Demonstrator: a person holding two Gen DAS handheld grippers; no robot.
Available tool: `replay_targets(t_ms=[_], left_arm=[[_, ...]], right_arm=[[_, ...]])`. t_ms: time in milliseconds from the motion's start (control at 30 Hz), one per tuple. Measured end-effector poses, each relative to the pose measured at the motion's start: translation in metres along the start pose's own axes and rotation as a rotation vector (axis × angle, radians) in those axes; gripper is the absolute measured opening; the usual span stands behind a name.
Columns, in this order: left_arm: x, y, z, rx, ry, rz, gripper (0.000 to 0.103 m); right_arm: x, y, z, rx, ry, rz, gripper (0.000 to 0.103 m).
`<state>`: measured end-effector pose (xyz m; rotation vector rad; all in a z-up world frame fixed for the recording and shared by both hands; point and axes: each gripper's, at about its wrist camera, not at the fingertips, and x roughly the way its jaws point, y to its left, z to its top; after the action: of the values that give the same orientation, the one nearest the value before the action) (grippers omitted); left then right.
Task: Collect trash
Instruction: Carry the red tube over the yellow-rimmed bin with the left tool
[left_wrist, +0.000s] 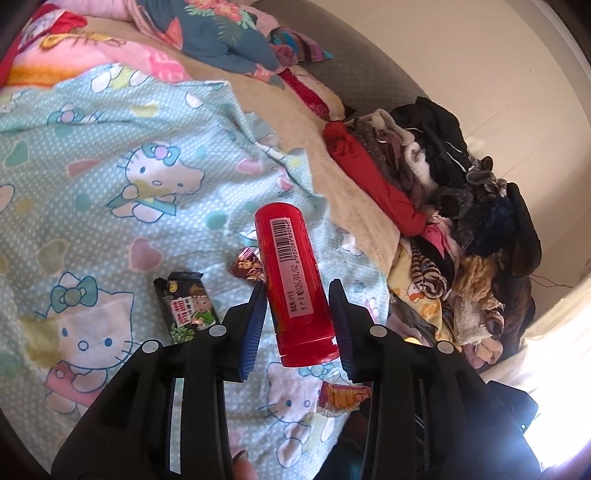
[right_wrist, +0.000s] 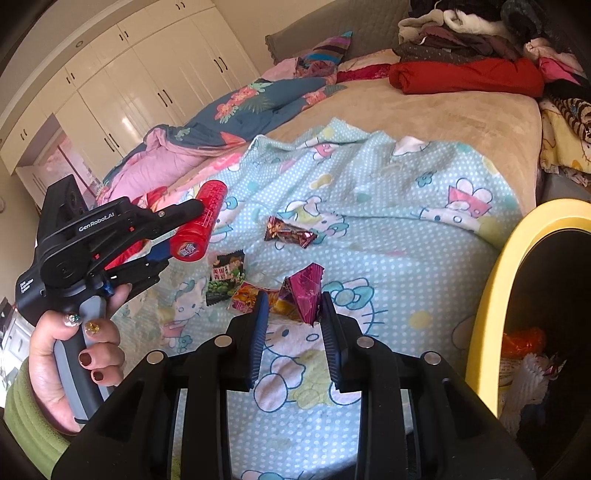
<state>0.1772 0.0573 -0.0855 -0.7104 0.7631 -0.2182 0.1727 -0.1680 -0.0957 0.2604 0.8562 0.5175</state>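
Left gripper (left_wrist: 299, 314) clamps red tube (left_wrist: 295, 284), lifted clear of bed. Right gripper (right_wrist: 293, 317) pinches purple wrapper (right_wrist: 303, 291) at jaw tips. Left on cartoon sheet (right_wrist: 424, 236), mid-bed: green-black packet (right_wrist: 225, 273), brown wrapper (right_wrist: 290, 232), orange wrapper (right_wrist: 251, 295). Yellow-rimmed bin (right_wrist: 491, 295) at bed's right edge, some trash inside. Roughly half done.

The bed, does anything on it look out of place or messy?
Yes. Snack wrappers litter the Hello Kitty blanket: a black packet, a brown candy wrapper, an orange one and a crumpled magenta one. Clothes are heaped untidily along the bed's far edge.
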Motion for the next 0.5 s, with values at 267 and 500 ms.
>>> replay_targets(t_ms=[267,500], left_arm=[[-0.01,-0.02,-0.002,0.043,-0.013,-0.01,0.027],[-0.017,-0.04,-0.006,0.086,-0.019,-0.026,0.027]], right_arm=[[-0.021,-0.006,0.006,0.005,-0.041,-0.001,0.027],[-0.041,-0.013,0.012,-0.003,-0.087,-0.026,0.027]])
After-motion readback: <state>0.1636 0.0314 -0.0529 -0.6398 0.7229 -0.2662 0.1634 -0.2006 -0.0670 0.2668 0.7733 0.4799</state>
